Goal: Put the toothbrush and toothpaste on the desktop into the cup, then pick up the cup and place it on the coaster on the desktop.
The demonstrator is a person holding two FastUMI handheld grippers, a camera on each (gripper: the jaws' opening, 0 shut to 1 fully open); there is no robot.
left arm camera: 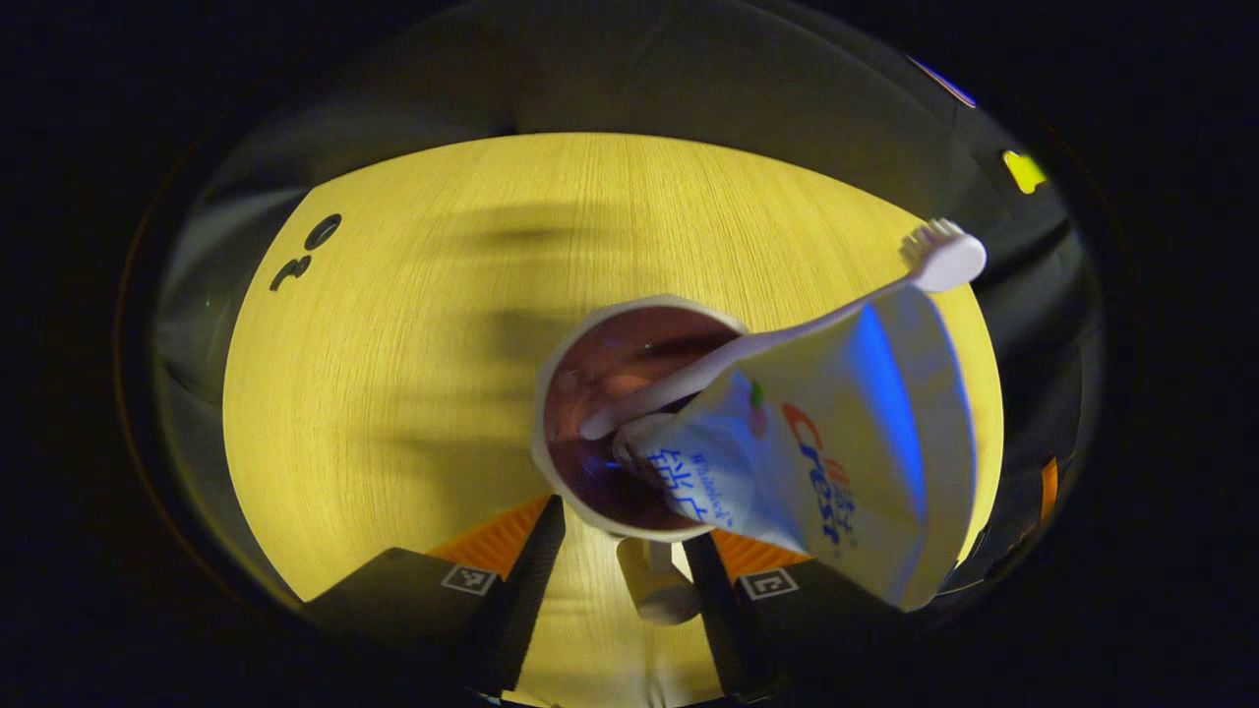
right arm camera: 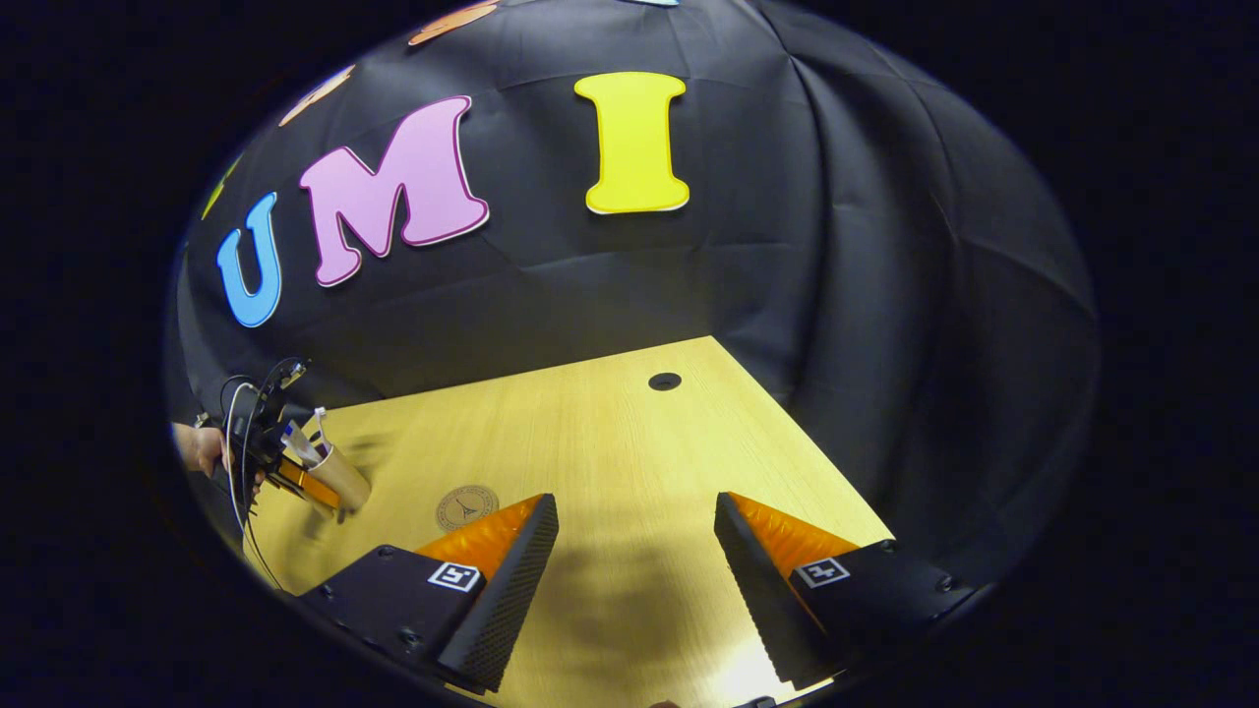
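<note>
Seen from above, the white cup [left arm camera: 561,462] with a dark inside is clamped between the fingers of my left gripper [left arm camera: 622,526]. A white toothbrush [left arm camera: 787,329] and a white toothpaste tube [left arm camera: 846,433] stand in it, leaning to the right. The cup's handle [left arm camera: 657,590] points back between the fingers. In the right gripper view the same cup [right arm camera: 339,474] hangs tilted just over the table's left side, held by the left gripper [right arm camera: 295,477] and a hand [right arm camera: 197,447]. The round brown coaster [right arm camera: 467,507] lies on the table to the cup's right. My right gripper [right arm camera: 634,503] is open over bare wood.
The yellow wooden tabletop [right arm camera: 610,442] has a dark round cable hole [right arm camera: 665,381] near its back edge, and dark holes [left arm camera: 322,231] at its far left in the left gripper view. Black cloth walls close in the back and right sides.
</note>
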